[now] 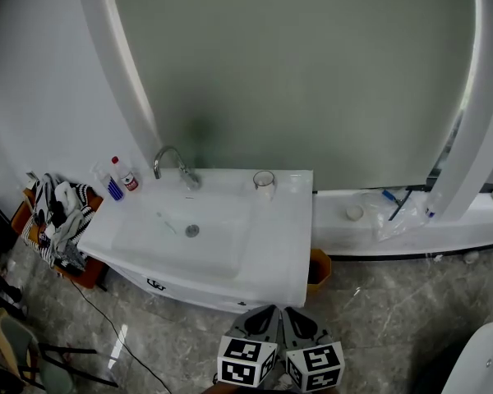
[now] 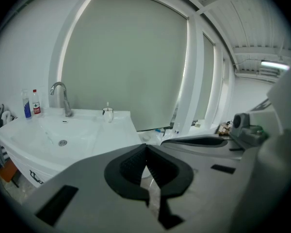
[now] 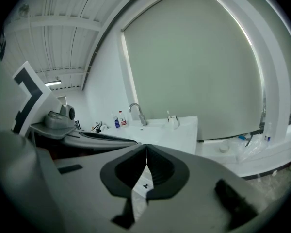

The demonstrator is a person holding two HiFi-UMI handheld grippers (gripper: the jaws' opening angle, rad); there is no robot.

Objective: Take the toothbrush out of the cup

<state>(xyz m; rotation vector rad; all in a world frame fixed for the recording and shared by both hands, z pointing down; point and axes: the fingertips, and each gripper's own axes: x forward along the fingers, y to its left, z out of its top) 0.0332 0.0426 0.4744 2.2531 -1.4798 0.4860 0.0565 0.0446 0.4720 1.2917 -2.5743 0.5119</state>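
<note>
Head view: a cup (image 1: 264, 180) stands at the back right of the sink (image 1: 279, 245). The left gripper (image 1: 267, 310) and right gripper (image 1: 291, 312) sit side by side, well apart from it.
Left gripper view: jaws closed together, empty; the toothbrush (image 2: 107, 105) stands in the cup.
Right gripper view: jaws closed together, empty.

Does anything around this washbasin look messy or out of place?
Nothing looks spilled or broken. The cup stands upright at the back corner of the washbasin. Two untidy spots: striped clothes heaped on an orange stand to its left, and crumpled clear plastic with small bits strewn on the white ledge to its right.
</note>
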